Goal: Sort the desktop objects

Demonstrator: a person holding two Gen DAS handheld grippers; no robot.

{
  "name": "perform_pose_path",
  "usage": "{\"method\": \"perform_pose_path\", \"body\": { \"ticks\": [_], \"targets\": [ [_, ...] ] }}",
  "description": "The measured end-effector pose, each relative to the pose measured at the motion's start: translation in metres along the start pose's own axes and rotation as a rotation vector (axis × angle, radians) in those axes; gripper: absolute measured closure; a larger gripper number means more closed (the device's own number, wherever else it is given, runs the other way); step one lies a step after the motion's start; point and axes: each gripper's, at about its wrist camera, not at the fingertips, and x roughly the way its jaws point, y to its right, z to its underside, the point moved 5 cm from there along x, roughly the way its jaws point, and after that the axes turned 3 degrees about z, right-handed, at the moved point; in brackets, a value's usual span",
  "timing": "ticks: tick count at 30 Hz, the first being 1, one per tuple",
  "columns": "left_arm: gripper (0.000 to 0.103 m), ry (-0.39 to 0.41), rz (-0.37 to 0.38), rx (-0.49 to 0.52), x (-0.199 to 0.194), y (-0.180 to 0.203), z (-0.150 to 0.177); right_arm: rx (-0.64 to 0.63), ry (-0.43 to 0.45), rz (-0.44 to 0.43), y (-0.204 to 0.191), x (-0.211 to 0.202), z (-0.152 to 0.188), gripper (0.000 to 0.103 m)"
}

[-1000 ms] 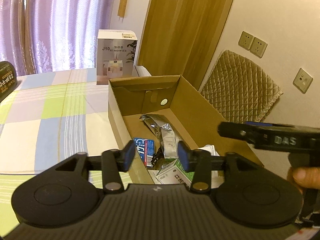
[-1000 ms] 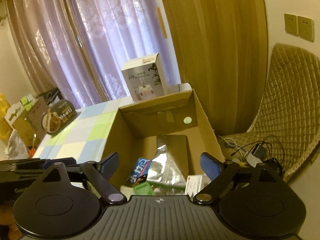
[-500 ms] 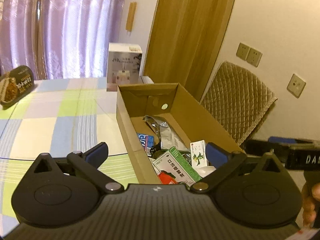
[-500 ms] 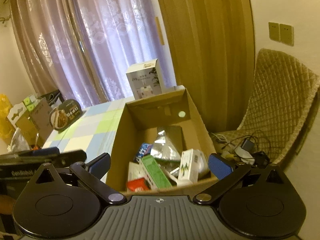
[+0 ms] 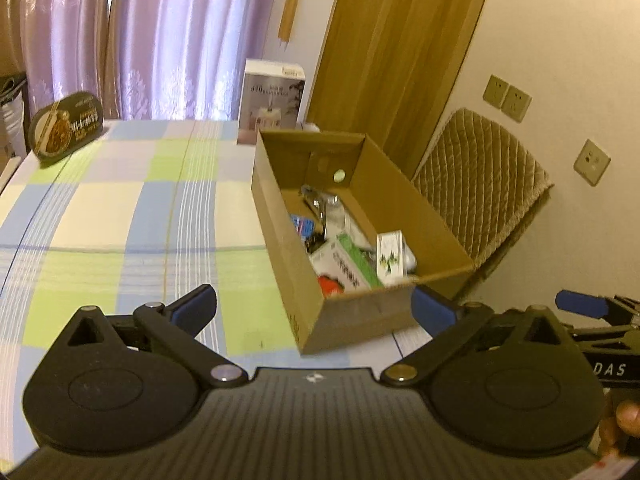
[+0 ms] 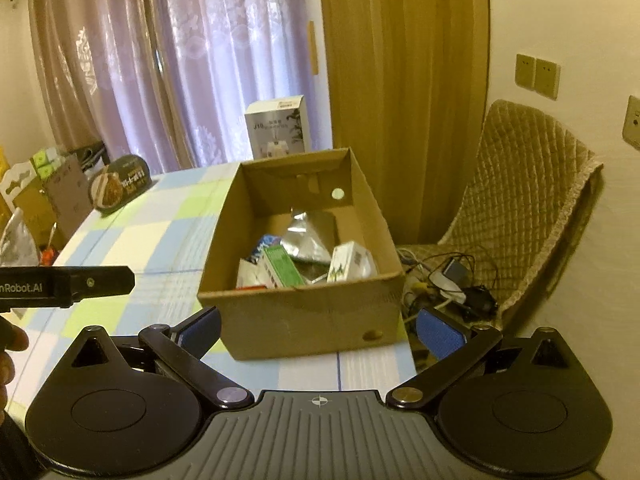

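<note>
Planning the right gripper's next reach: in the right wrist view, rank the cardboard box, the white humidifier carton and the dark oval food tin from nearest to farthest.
1. cardboard box: straight ahead of the right gripper, near table edge.
2. dark oval food tin: far left of table.
3. white humidifier carton: behind the box, by the curtain.

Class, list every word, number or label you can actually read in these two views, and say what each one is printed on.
"DAS": right gripper's body, cut off at the frame edge.
"nRobot.AI": left gripper's body, start cut off.
"J10": white carton; its smaller print is blurred.
Oval tin: lettering too blurred.
Packets in the cardboard box: print too small.
</note>
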Motion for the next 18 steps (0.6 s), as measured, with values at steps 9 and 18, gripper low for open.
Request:
{"method": "perform_pose_path", "body": {
  "ticks": [9,18],
  "targets": [
    [0.001,-0.008,-0.015,-0.017,-0.023,-0.001,0.023,0.024,-0.009,-0.033,-0.007,-0.021,0.014,0.002],
    [0.001,-0.029,-0.004,-0.012,-0.036,0.003,0.041,0.007,-0.03,-0.027,-0.015,-0.029,0.02,0.002]
  ]
}}
